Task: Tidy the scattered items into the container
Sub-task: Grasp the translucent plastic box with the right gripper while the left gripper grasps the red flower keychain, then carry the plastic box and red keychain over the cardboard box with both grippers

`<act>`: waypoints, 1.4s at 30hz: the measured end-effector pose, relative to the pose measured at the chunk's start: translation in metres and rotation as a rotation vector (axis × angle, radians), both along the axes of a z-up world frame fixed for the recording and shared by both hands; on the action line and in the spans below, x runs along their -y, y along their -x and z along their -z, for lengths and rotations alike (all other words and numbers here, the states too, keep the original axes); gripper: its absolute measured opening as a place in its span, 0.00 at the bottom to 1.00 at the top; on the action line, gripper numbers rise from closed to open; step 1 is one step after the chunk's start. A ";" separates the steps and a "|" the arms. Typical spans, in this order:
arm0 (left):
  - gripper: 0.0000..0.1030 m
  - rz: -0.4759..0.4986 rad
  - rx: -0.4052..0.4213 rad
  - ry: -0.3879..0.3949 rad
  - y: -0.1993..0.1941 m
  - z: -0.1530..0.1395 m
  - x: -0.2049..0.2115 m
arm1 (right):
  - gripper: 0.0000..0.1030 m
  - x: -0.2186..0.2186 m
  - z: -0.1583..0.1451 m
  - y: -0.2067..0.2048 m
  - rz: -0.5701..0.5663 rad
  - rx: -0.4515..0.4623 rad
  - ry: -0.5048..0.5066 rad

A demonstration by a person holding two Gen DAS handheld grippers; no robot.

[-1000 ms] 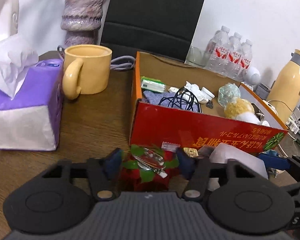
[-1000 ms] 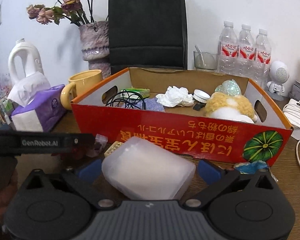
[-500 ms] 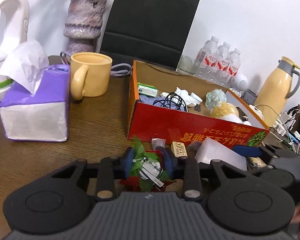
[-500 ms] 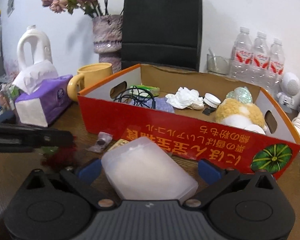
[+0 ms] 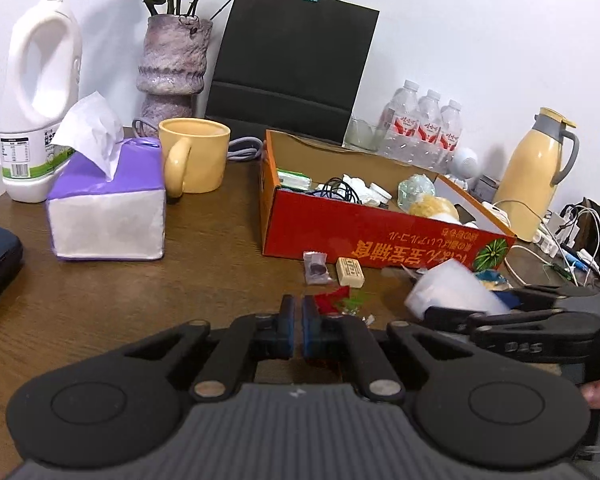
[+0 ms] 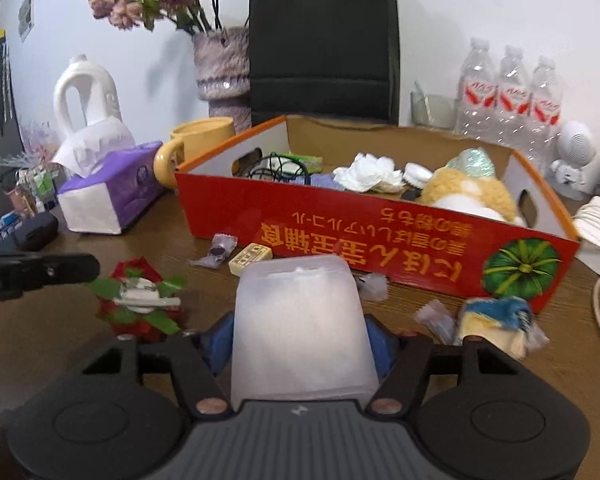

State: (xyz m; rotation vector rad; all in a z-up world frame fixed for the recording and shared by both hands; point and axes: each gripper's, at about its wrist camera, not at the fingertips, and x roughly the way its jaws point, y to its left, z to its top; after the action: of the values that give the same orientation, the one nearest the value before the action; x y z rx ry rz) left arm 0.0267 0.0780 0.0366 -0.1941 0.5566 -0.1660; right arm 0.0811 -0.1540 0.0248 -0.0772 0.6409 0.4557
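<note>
The red cardboard box point(image 5: 384, 236) point(image 6: 364, 236) stands on the wooden table and holds several items. My right gripper point(image 6: 300, 340) is shut on a translucent white plastic box point(image 6: 302, 320), also seen in the left wrist view point(image 5: 448, 292). My left gripper point(image 5: 295, 330) is shut and empty. A red and green flower ornament point(image 6: 138, 300) point(image 5: 338, 300) lies on the table just right of its fingertips. A small purple packet point(image 5: 316, 268) point(image 6: 216, 250) and a cream eraser point(image 5: 350, 270) point(image 6: 250, 258) lie before the box.
A purple tissue box point(image 5: 104, 204), yellow mug point(image 5: 194, 156), white jug point(image 5: 40, 96), vase point(image 5: 170, 68) and black bag point(image 5: 292, 64) stand at left and behind. Water bottles point(image 5: 424, 128), a yellow thermos point(image 5: 536, 176) and cables point(image 5: 580, 240) are right. A blue-yellow sponge point(image 6: 496, 320) lies by the box.
My left gripper closed past the flower ornament and pulled back; the ornament now lies on the table outside its fingers. My right gripper closed on the plastic box and turned it lengthwise.
</note>
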 end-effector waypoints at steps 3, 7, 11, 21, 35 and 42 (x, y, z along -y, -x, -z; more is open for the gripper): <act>0.34 0.028 0.015 0.018 0.007 -0.002 0.002 | 0.63 0.008 -0.009 0.016 0.008 0.015 -0.031; 0.88 0.144 0.077 0.041 0.011 -0.006 0.010 | 0.63 0.015 -0.021 0.035 0.004 0.049 -0.057; 0.88 0.134 -0.005 0.016 -0.019 0.003 0.020 | 0.63 0.016 -0.026 0.046 -0.006 0.068 -0.061; 0.51 0.142 -0.072 -0.095 -0.041 0.022 0.037 | 0.63 0.016 -0.023 0.069 -0.028 0.070 -0.049; 0.35 0.013 0.038 -0.163 0.016 -0.005 0.039 | 0.63 0.028 -0.021 0.093 -0.006 0.082 -0.036; 0.35 -0.049 0.154 -0.204 0.092 -0.020 0.061 | 0.63 0.036 -0.030 0.136 0.037 0.178 -0.018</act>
State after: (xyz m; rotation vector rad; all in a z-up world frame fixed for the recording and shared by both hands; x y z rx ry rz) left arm -0.0649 0.0171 0.0563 0.0037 0.4118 -0.0754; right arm -0.0546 -0.1904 0.0544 -0.0876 0.4622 0.4134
